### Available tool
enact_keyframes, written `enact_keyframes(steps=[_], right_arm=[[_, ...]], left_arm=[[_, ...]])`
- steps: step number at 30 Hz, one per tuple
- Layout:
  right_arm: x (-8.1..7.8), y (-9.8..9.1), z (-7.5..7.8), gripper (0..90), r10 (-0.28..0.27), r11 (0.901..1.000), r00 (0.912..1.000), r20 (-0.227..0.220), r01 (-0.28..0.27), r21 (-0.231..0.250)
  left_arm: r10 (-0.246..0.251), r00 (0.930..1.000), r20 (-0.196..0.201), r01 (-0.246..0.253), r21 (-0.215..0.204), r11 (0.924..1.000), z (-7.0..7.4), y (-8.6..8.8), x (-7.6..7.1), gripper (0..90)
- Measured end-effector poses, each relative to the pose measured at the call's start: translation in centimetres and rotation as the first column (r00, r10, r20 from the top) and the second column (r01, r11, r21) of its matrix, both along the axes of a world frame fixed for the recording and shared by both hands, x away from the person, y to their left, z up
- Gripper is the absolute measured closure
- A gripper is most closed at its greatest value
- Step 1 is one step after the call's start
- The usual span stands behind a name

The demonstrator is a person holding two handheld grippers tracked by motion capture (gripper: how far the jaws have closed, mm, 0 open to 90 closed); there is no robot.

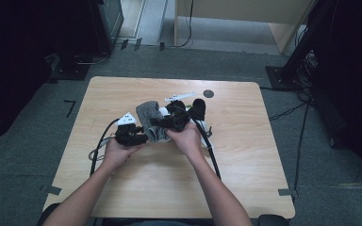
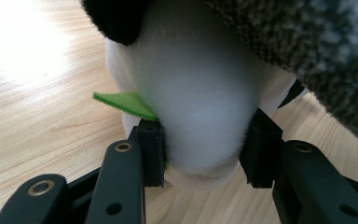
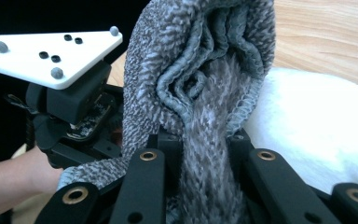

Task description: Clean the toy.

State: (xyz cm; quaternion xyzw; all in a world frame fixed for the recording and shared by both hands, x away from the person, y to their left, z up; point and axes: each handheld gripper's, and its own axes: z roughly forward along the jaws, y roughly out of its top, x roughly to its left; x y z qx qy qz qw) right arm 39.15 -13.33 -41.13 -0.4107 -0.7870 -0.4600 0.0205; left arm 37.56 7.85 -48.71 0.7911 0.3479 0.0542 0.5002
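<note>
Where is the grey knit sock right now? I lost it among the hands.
In the high view the grey knit sock sits mid-table between both grippers, draped over the white plush toy; the right gripper pinches its cuff.

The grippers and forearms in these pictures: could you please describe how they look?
Both grippers are black. The left gripper carries a white three-cornered plate with dark and grey dots, and a black cable trails from it. The right gripper trails a black cable too. Each has two flat black jaw arms with brass-ringed pivots and square black pads. The forearms are bare, no sleeves in sight.
</note>
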Motion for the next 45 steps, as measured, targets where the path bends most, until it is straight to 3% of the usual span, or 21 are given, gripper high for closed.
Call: enact_keyframes(steps=[4,7,12,15,19,26,34,39,41,45], right_arm=[[-0.2,-0.2,0.3,76.0,0.001,0.9987,0.9997,0.024,0.000,-0.051],[-0.2,-0.8,0.4,76.0,-0.007,0.9979,0.9997,0.022,0.009,-0.064],[-0.5,-2.7,0.7,75.6,-0.037,0.9960,0.9993,0.006,0.038,-0.081],[-0.6,-4.4,0.9,75.3,-0.075,0.9890,0.9971,0.013,0.076,-0.127],[-0.5,-6.8,1.1,75.8,-0.092,0.9917,0.9954,-0.027,0.089,-0.093],[-0.7,-10.7,1.9,75.9,-0.133,0.9883,0.9906,-0.029,0.131,-0.079],[-0.5,-15.1,1.3,75.4,-0.221,0.9748,0.9727,-0.072,0.218,-0.049],[-0.2,-16.8,0.1,75.7,-0.281,0.9590,0.9558,-0.086,0.276,-0.063],[-0.2,-17.2,-0.4,75.7,-0.284,0.9587,0.9542,-0.094,0.281,-0.044],[-0.1,-17.3,-0.4,75.8,-0.318,0.9431,0.9460,-0.063,0.309,-0.123]], left_arm=[[0.003,1.0000,-0.003,-0.003,0.006,1.0000,0.0,-0.1,0.0,58.4],[0.003,1.0000,-0.001,-0.003,0.016,0.9999,0.0,-0.1,0.0,58.5],[0.002,1.0000,-0.005,-0.002,0.020,0.9998,0.1,-0.1,0.0,58.5],[0.000,1.0000,-0.009,0.000,0.020,0.9998,0.1,-0.1,0.1,58.6],[-0.006,1.0000,0.002,0.006,0.034,0.9994,0.2,-0.3,0.0,58.6],[-0.006,0.9999,-0.009,0.007,0.025,0.9997,0.2,-0.2,0.1,58.6],[-0.011,0.9998,-0.018,0.011,0.021,0.9997,0.1,-0.1,0.2,58.6],[-0.010,0.9997,-0.024,0.011,0.018,0.9998,0.1,0.0,0.3,58.6],[-0.011,0.9996,-0.025,0.011,0.017,0.9998,0.0,0.0,0.3,58.6],[-0.009,0.9996,-0.027,0.009,0.012,0.9999,0.0,0.0,0.3,58.5]])
